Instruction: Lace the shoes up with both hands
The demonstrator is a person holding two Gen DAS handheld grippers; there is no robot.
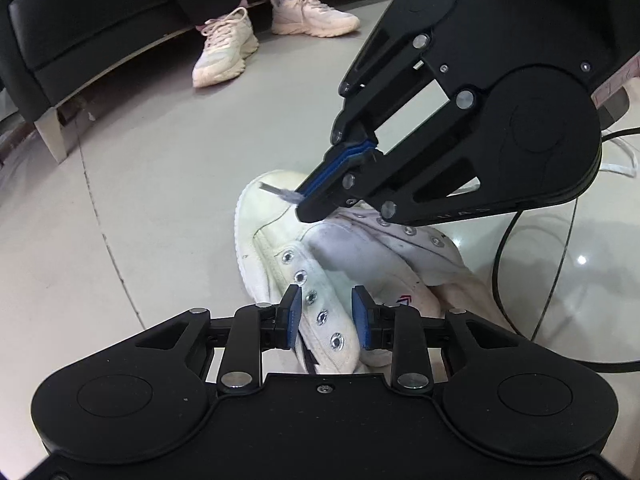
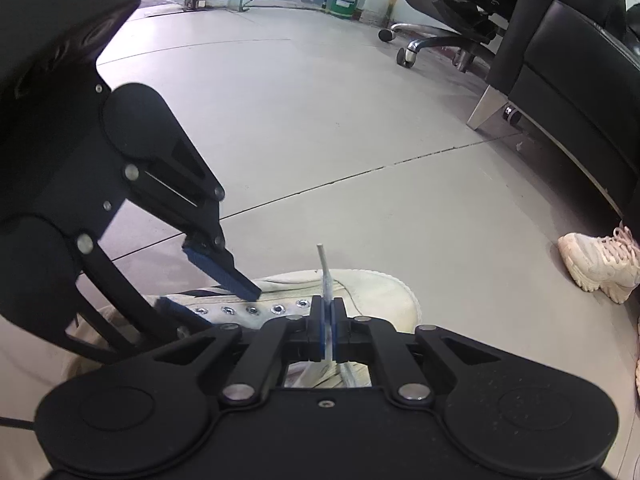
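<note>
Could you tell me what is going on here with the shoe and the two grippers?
A person is lacing a white canvas shoe on the floor with two hand-held grippers. The right gripper is shut on the end of the lace, its stiff tip sticking up above the toe. The left gripper is open, its pads on either side of the eyelet row without pressing. The eyelets in view have no lace through them yet.

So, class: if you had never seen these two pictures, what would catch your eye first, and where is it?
First, the white canvas shoe lying on the pale floor, its metal eyelets unlaced. Next, the right tongs, shut on a lace tip that sticks up over the shoe's toe, while the left tongs stand open around the eyelet row. Behind, a seated person's pale sneakers rest beside a black sofa.
</note>
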